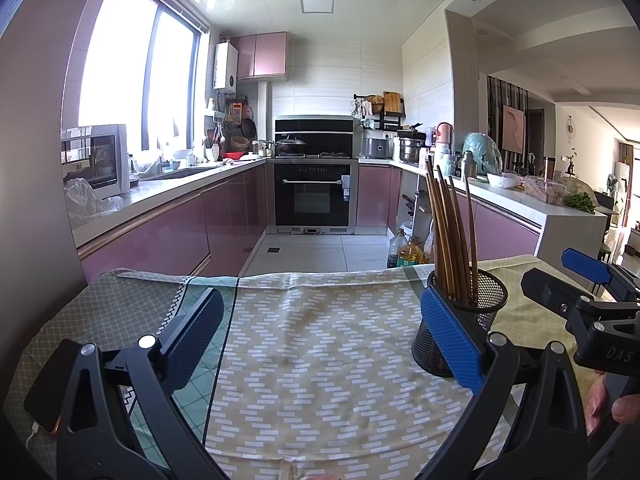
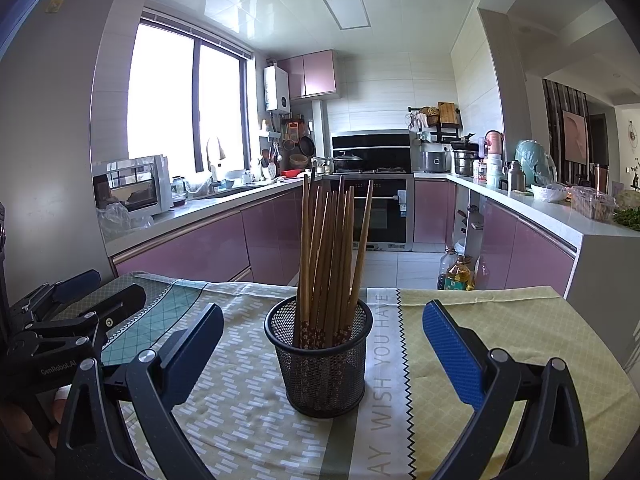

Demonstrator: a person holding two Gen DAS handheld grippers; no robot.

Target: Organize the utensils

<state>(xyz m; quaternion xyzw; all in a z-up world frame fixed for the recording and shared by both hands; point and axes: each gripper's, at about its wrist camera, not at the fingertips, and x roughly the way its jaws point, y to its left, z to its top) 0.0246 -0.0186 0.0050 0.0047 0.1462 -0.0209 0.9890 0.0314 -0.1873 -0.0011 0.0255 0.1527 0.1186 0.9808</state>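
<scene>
A black mesh cup stands upright on the patterned tablecloth, holding several brown wooden chopsticks that lean slightly apart. My right gripper is open, its fingers wide on either side of the cup without touching it. In the left wrist view the same cup with its chopsticks sits just behind the right blue finger pad. My left gripper is open over bare cloth with nothing between its fingers. The right gripper shows at the right edge of that view.
The table's far edge drops to a tiled kitchen floor. Oil bottles stand on the floor beyond the table. Purple cabinets, an oven and cluttered counters ring the room. A phone lies at the table's left.
</scene>
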